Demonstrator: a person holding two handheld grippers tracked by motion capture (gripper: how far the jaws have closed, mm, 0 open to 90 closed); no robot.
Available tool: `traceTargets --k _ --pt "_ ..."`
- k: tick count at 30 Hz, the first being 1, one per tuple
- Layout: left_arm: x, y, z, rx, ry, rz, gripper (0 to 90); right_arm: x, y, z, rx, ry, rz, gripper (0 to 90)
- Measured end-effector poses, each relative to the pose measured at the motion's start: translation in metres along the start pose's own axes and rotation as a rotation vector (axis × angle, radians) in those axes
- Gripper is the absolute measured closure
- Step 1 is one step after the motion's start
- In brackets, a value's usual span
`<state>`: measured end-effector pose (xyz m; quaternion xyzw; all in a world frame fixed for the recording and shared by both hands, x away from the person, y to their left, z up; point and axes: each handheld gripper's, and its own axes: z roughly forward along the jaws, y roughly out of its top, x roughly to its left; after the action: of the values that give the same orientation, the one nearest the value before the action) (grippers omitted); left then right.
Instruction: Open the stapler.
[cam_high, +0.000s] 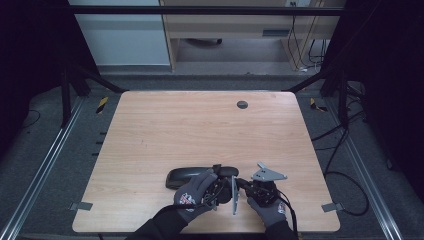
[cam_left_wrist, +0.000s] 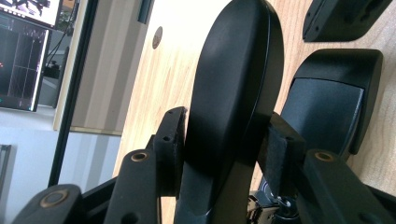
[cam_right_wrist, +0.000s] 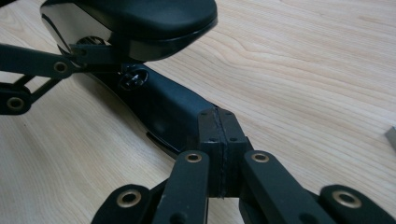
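Black case (cam_high: 187, 176): near table (cam_high: 200, 125) edge; right end hidden under gloved left hand (cam_high: 196, 194). Far end cut off by top edge in left gripper view. Kind of object too dark to tell.
Right gripper (cam_right_wrist: 223, 140): pads meet; whether anything thin is pinched cannot be told.

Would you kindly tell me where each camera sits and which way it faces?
High view: above the near edge, looking forward and down at the table; gloved hands, left gripper, right gripper.
Left gripper view: along its jaws, clamped on a black case.
Right gripper view: along its shut jaws, pads together.
Shared: the black case shows in all three views.
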<state>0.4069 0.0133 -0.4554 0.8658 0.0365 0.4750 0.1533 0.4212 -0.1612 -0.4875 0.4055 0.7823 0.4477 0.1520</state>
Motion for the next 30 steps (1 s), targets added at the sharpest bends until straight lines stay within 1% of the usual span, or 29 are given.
traceTargets --k 5,15,18,26,30 --pt "0.0 0.0 0.0 -0.004 -0.002 -0.002 55.5 0.002 0.0 0.005 0.007 0.011 0.003 90.0" --pt "0.001 0.0 0.0 -0.006 -0.006 -0.008 55.4 0.005 -0.001 0.014 0.017 0.013 0.023 90.0" --pt "0.001 0.0 0.0 -0.006 -0.005 -0.008 55.4 0.005 -0.001 0.016 0.021 0.017 0.016 90.0" --pt "0.001 0.0 0.0 -0.006 -0.004 -0.007 55.3 0.007 -0.002 0.02 0.032 0.021 0.023 90.0" --pt "0.001 0.0 0.0 -0.005 -0.004 -0.009 55.4 0.008 -0.002 0.022 0.033 0.024 0.017 90.0"
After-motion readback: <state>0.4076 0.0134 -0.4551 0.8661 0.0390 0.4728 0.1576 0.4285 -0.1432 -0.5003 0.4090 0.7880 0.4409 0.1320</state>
